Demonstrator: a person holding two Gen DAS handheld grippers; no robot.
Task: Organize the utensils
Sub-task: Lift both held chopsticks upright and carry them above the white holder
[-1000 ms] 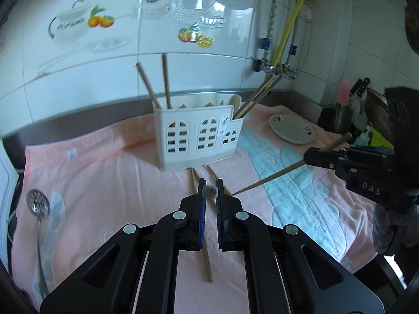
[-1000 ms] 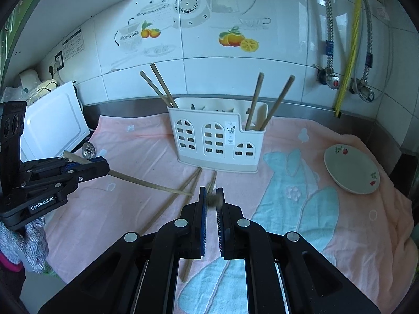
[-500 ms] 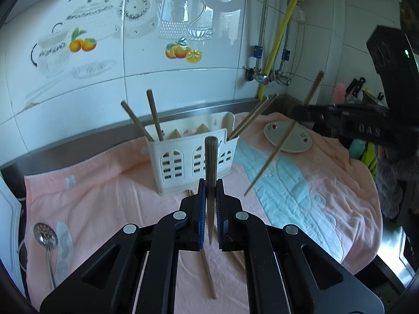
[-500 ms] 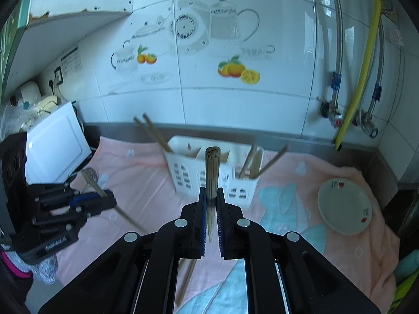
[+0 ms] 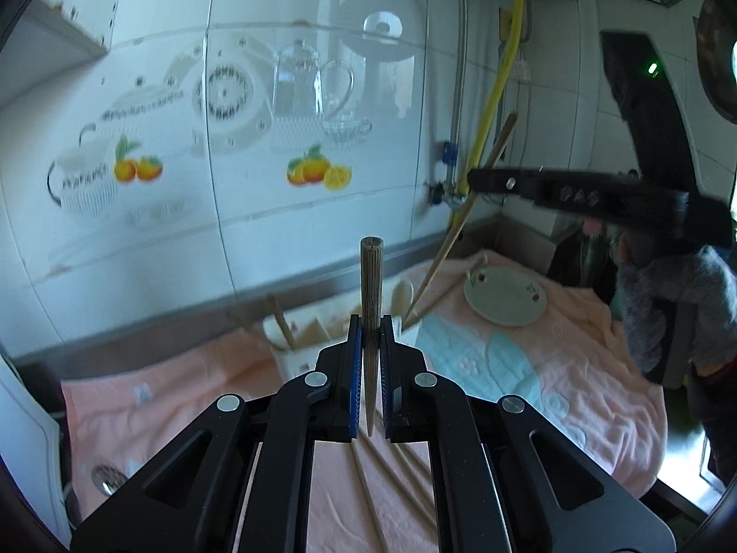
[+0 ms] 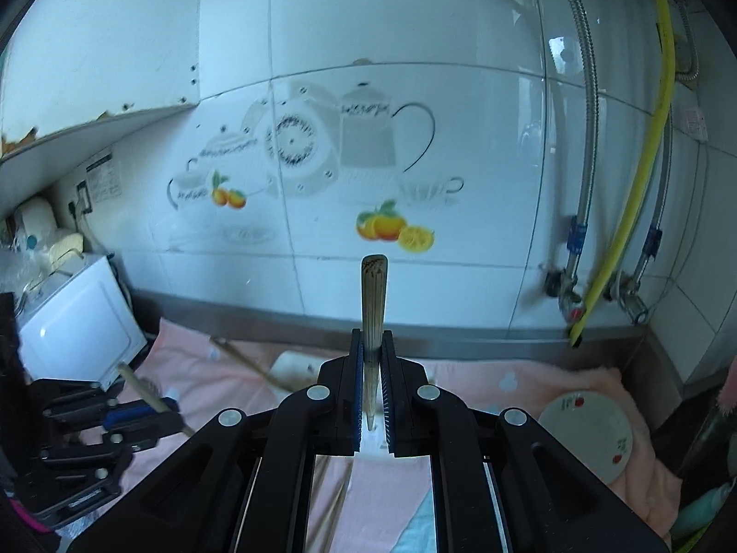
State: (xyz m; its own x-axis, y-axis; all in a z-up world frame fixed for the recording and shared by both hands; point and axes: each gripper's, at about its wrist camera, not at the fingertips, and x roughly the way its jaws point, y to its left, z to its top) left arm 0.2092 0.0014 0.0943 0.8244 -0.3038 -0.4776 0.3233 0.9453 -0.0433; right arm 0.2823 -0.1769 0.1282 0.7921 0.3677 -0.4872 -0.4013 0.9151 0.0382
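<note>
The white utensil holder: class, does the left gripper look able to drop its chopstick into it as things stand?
Probably yes. The left gripper grips its chopstick upright above the white utensil holder, and nothing lies between them. The right gripper is off to the side.

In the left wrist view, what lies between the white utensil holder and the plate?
Only bare towel: light blue patch between holder and plate, seen in left wrist view.

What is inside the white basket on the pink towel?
Brown chopsticks stick up out of the white basket. The left tongs and their chopstick cover its middle, so anything else inside is hidden.
</note>
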